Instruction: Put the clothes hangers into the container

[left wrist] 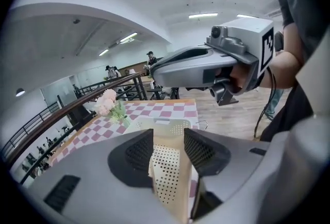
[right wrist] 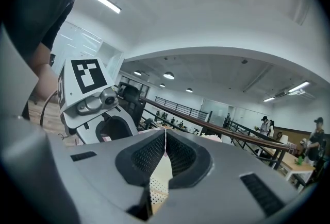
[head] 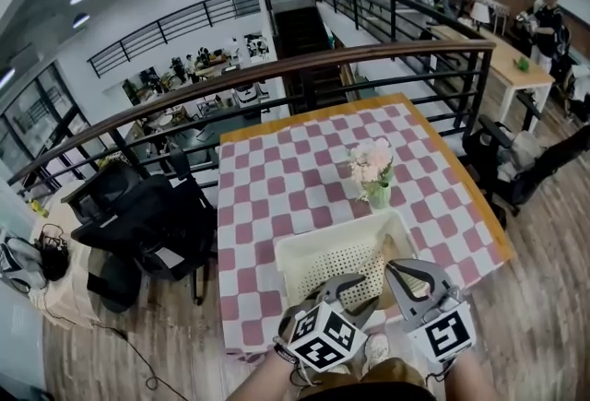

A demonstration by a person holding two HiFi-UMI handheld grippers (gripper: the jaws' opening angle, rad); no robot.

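Left gripper (left wrist: 168,136): jaws apart, nothing between, over cream perforated basket (head: 309,253). Right gripper (right wrist: 165,134): jaws together, empty. Small wire hook (left wrist: 204,124) at the basket's rim, possibly a hanger's.

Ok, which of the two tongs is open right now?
The left tongs: their pads stand apart, empty, the cream basket showing through the gap. The right tongs have touching tips.
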